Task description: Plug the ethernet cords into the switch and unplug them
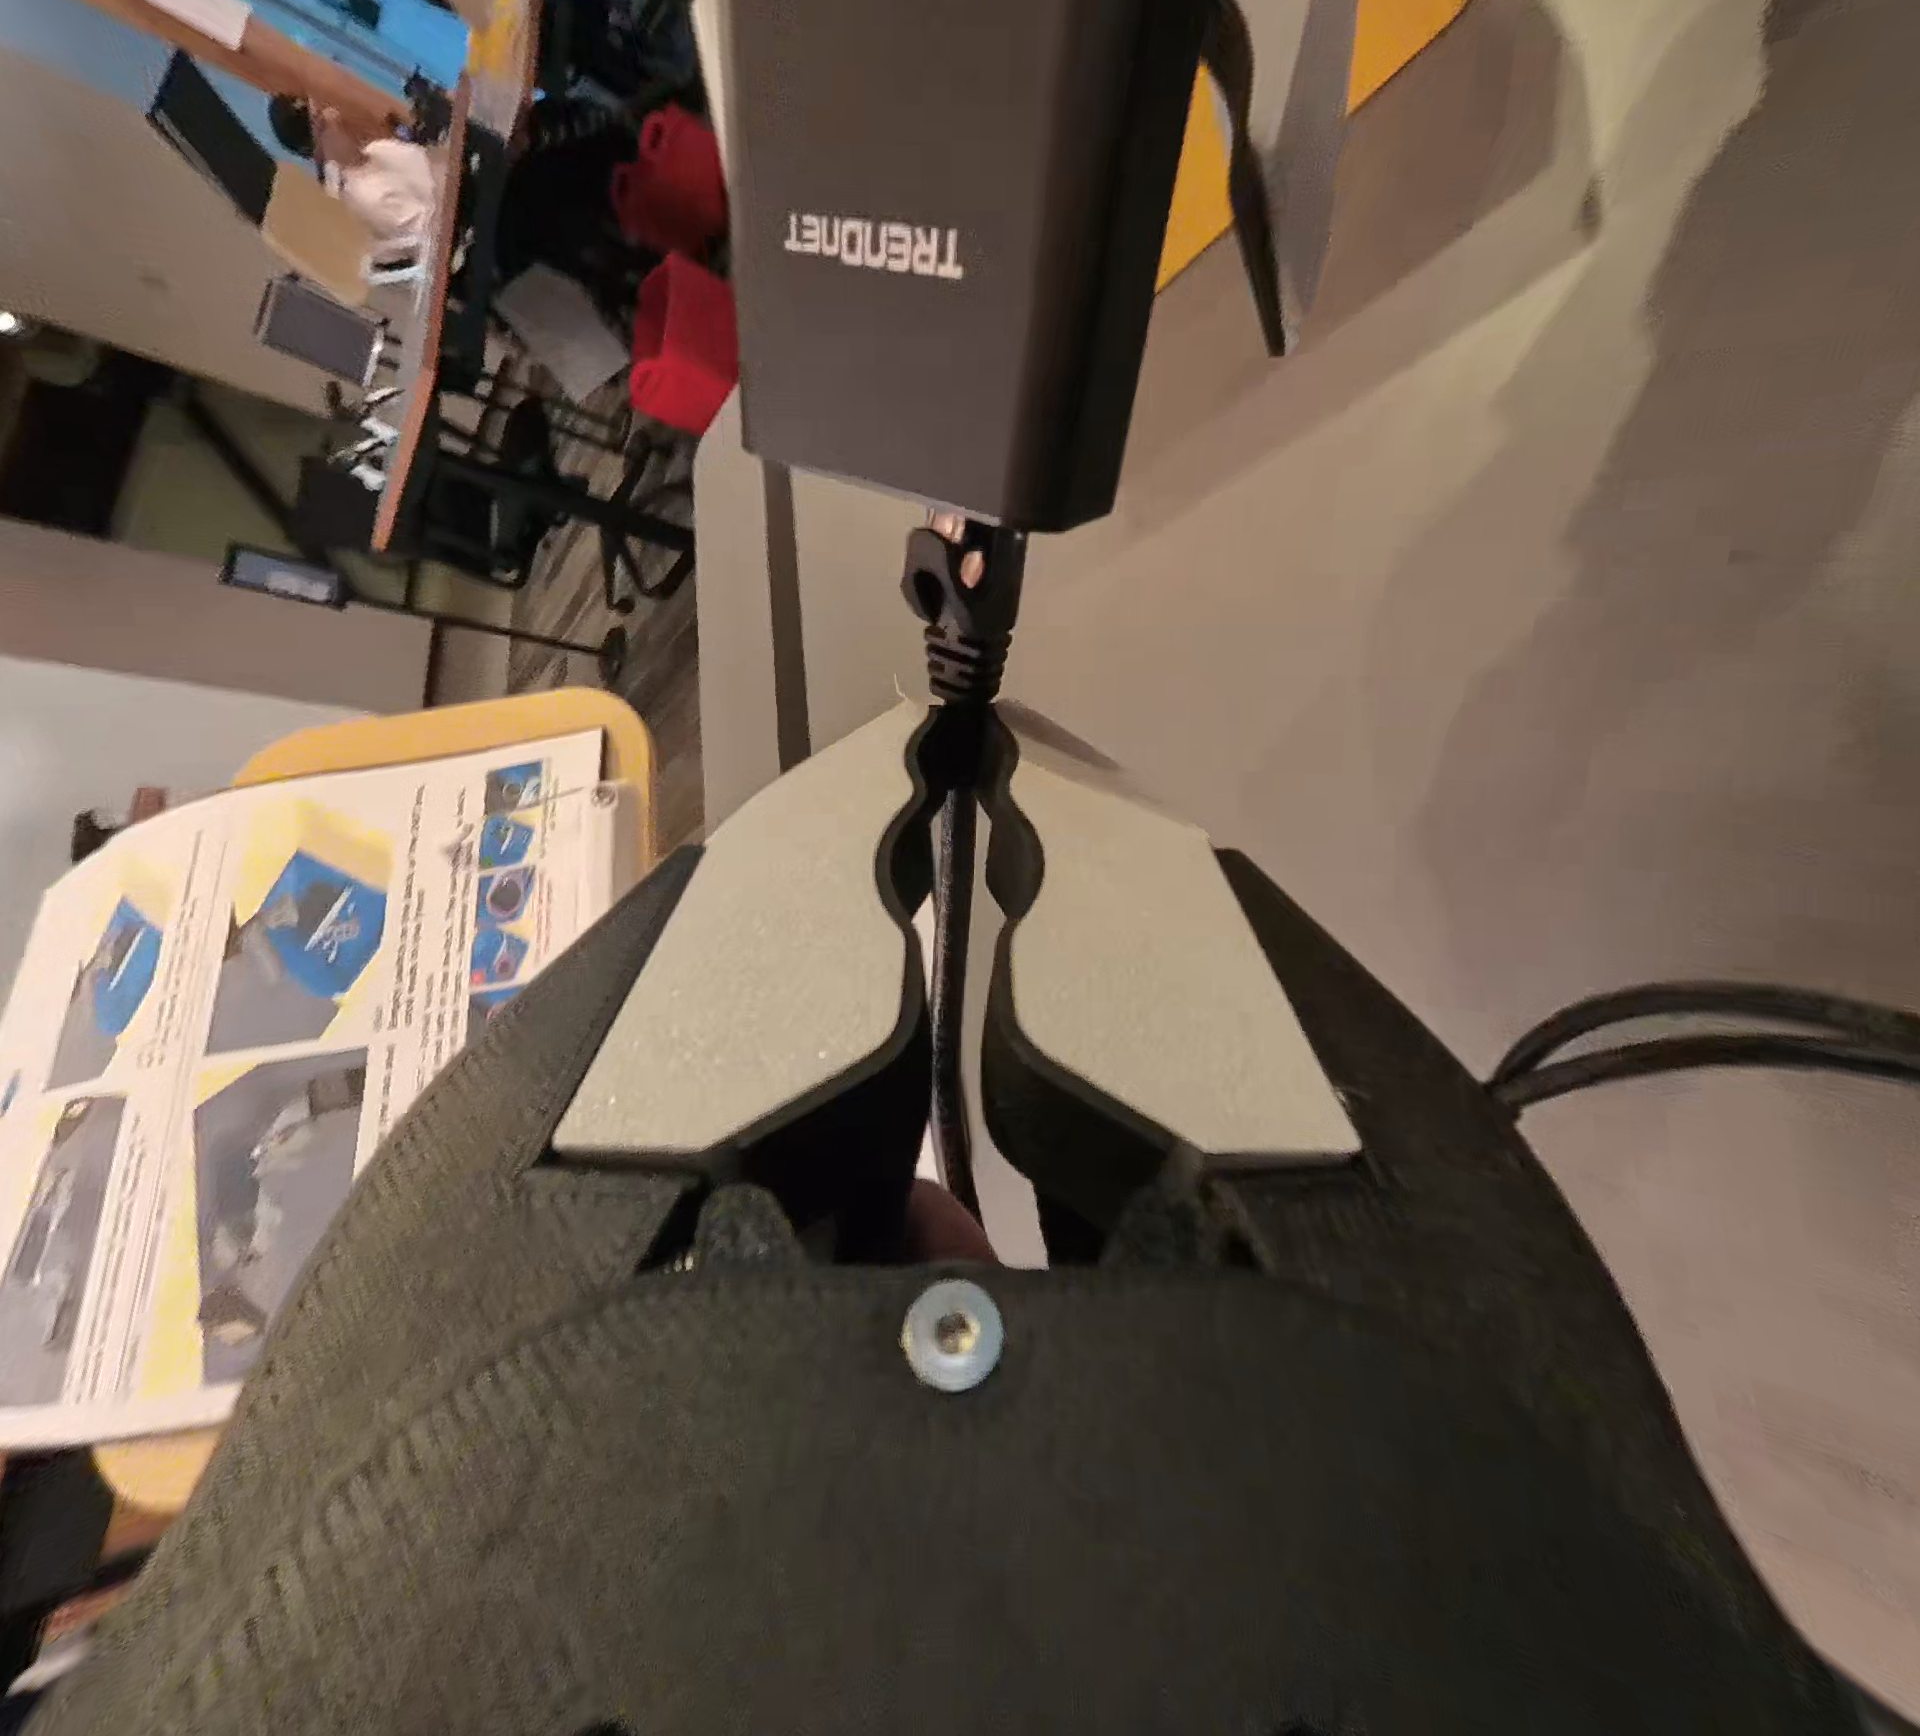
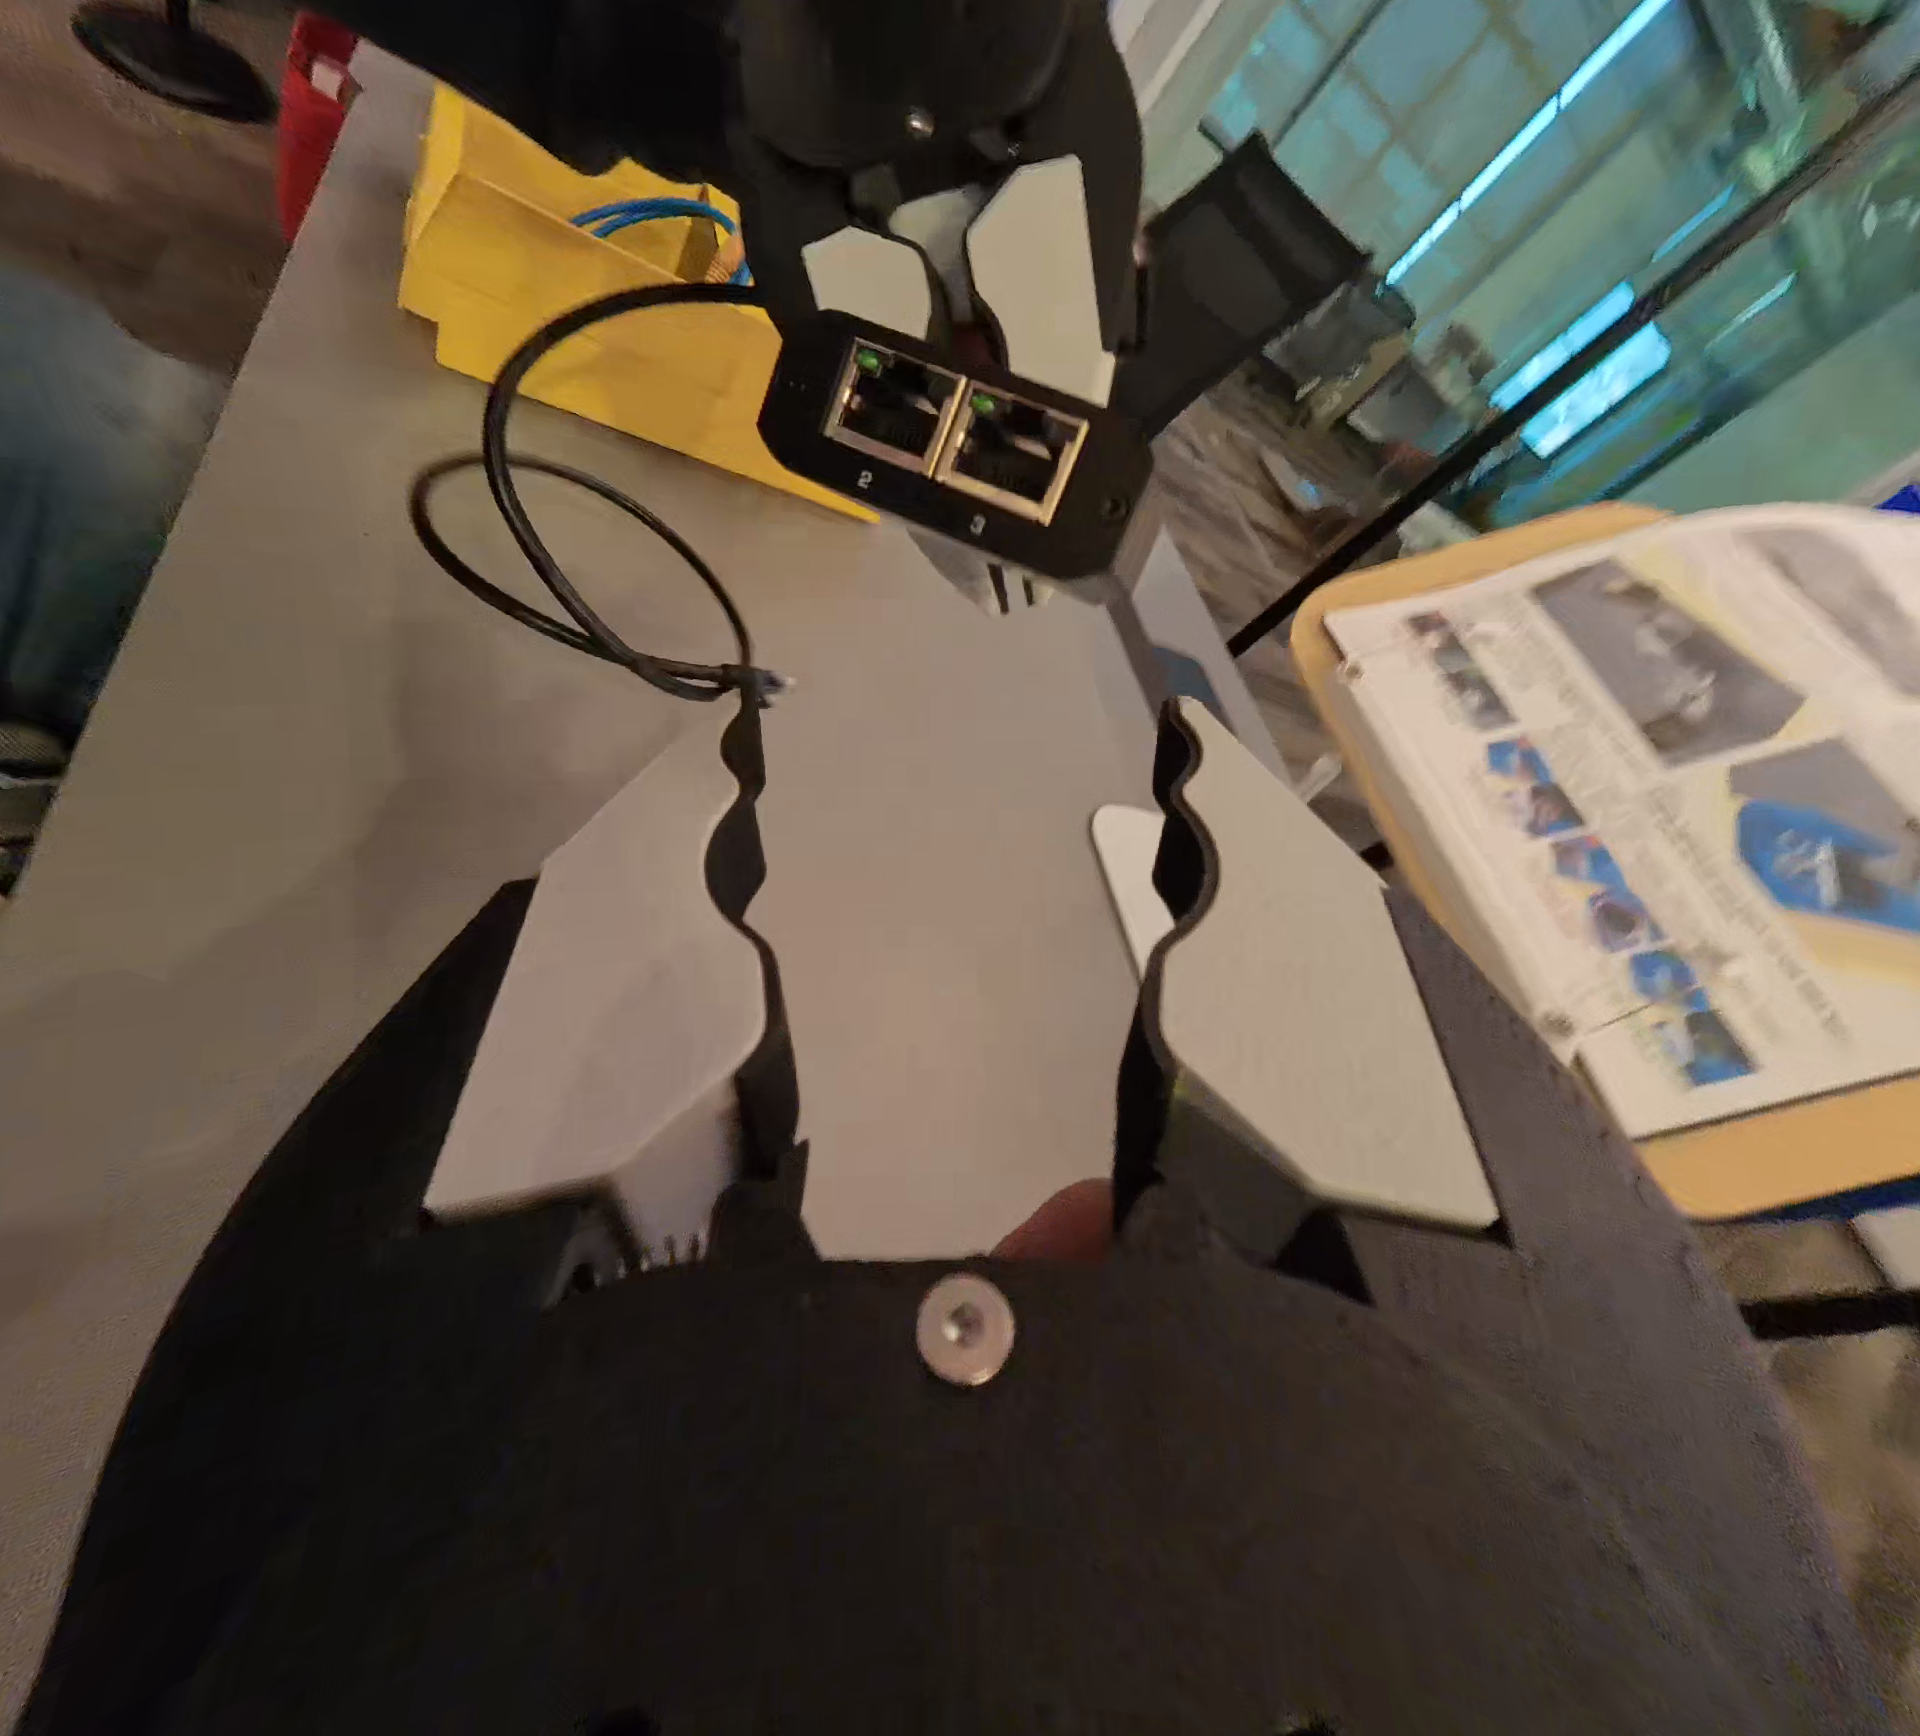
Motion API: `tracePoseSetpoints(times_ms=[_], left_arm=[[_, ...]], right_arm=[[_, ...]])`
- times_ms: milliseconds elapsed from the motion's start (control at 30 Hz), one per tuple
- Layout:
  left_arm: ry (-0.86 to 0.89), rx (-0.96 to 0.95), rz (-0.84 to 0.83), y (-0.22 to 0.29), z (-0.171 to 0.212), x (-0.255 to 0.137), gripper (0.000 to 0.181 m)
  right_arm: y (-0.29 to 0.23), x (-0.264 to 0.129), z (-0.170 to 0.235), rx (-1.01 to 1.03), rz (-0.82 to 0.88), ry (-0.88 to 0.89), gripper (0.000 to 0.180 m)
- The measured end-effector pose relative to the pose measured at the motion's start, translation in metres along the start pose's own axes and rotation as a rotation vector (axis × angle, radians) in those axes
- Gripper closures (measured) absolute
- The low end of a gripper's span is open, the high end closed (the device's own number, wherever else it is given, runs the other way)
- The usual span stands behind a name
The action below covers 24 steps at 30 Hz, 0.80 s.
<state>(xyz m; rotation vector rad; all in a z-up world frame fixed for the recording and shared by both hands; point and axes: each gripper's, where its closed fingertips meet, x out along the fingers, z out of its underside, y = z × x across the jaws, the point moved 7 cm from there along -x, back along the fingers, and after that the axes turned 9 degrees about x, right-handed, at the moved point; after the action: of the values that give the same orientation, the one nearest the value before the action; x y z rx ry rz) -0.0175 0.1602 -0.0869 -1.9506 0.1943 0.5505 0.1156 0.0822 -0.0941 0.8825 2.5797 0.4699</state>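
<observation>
Left wrist view: left gripper (image 1: 958, 730) clamps cord (image 1: 954, 959); switch (image 1: 935, 211) lengthwise ahead; right gripper (image 2: 961, 730) wide.

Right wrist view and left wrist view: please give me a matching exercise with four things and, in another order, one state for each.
Things:
1. left tool
2. right tool
3. the two facing ports of the switch
4. yellow bin

States:
A. holds blue wire
B. open, with nothing in it
C. shut on the black cable plugged into the switch
D. nothing plugged in, green lights on

Pairs: 1-C; 2-B; 3-D; 4-A
</observation>
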Motion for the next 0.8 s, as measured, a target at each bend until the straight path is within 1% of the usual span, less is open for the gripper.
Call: tracePoseSetpoints(times_ms=[100,167,200,233,267,300,400,433,500,600,633,667,733,800], left_arm=[[0.015,0.045,0.073,0.002,-0.008,0.0,0.176],[0.02,0.074,0.103,0.005,-0.012,0.002,0.176],[0.026,0.081,0.113,0.006,-0.014,0.003,0.176],[0.033,0.079,0.125,0.007,-0.016,0.004,0.176],[0.033,0.083,0.13,0.008,-0.016,0.004,0.176],[0.026,0.086,0.134,0.009,-0.016,0.006,0.175],[-0.039,0.091,0.132,0.012,-0.011,0.014,0.175],[-0.071,0.096,0.126,0.013,-0.008,0.016,0.171],[-0.113,0.052,0.097,0.008,-0.004,0.012,0.147],[-0.066,-0.047,0.012,-0.006,-0.014,-0.009,0.135],[-0.049,-0.044,-0.018,-0.008,-0.022,-0.015,0.135],[-0.061,-0.014,-0.06,-0.008,-0.03,-0.017,0.139],[-0.108,0.073,-0.061,-0.001,-0.043,-0.015,0.143],[-0.217,0.168,-0.083,0.005,-0.045,-0.01,0.15]], right_arm=[[-0.004,0.001,-0.02,-0.118,0.007,0.083,0.107],[-0.008,0.003,-0.028,-0.174,-0.018,0.096,0.109],[-0.011,0.004,-0.03,-0.193,-0.054,0.096,0.116],[-0.016,0.005,-0.03,-0.209,-0.101,0.089,0.129],[-0.019,0.006,-0.031,-0.224,-0.125,0.08,0.133],[-0.021,0.007,-0.032,-0.24,-0.136,0.069,0.143],[-0.02,0.014,-0.035,-0.24,-0.08,-0.001,0.155],[-0.019,0.016,-0.033,-0.242,-0.052,-0.036,0.158],[-0.012,0.019,-0.028,-0.206,0.002,-0.098,0.159],[-0.007,0.021,-0.018,-0.17,0.068,-0.178,0.158],[-0.007,0.023,-0.015,-0.164,0.077,-0.209,0.158],[-0.007,0.025,-0.013,-0.158,0.087,-0.234,0.159],[-0.008,0.031,-0.01,-0.152,0.092,-0.269,0.158],[-0.007,0.034,-0.008,-0.154,0.114,-0.312,0.158]])
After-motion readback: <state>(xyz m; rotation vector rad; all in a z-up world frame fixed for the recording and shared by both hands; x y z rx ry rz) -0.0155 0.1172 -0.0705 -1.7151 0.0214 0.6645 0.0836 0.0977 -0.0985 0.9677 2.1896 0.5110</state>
